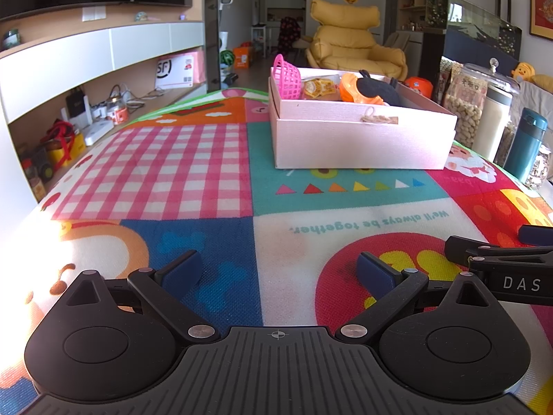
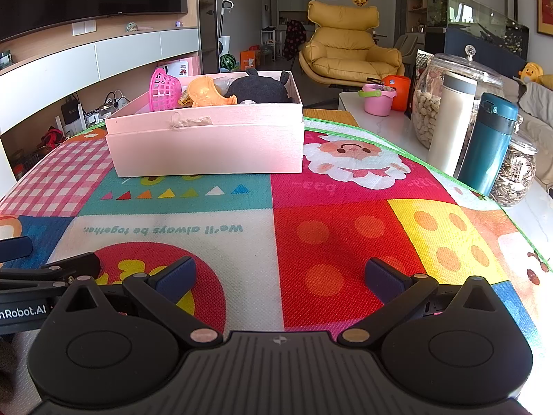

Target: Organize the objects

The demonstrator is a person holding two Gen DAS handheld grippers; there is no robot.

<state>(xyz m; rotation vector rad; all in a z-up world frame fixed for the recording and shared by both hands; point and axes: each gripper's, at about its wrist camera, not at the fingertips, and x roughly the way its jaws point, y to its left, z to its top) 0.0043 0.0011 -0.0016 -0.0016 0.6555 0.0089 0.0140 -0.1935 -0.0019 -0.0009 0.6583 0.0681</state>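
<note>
A bright patchwork play mat (image 1: pixel 193 173) with pink gingham, teal, red and yellow panels covers the table; the words "We'll always be together." read upside down across a white panel. Beyond it stand a mustard-yellow padded lounge chair (image 2: pixel 345 45), a long white wall cabinet (image 1: pixel 86 55) under a dark television, and, along the mat's right edge, a glass jar of peanuts (image 2: pixel 428 110), a cream tumbler (image 2: pixel 449 121) and a teal insulated bottle (image 2: pixel 489 145).

The pale pink rectangular cardboard box (image 2: pixel 207 138) sits on the mat's far half, straddling the teal panel. Inside it are a pink plastic lattice basket (image 2: pixel 164 88) tilted at the left end, an orange plastic toy (image 2: pixel 205 93), and a black plush toy (image 2: pixel 259 86).

The left gripper (image 1: pixel 280 269) and the right gripper (image 2: pixel 280 273) hover low over the near mat side by side, each with blue-padded fingers spread wide and nothing between them.
</note>
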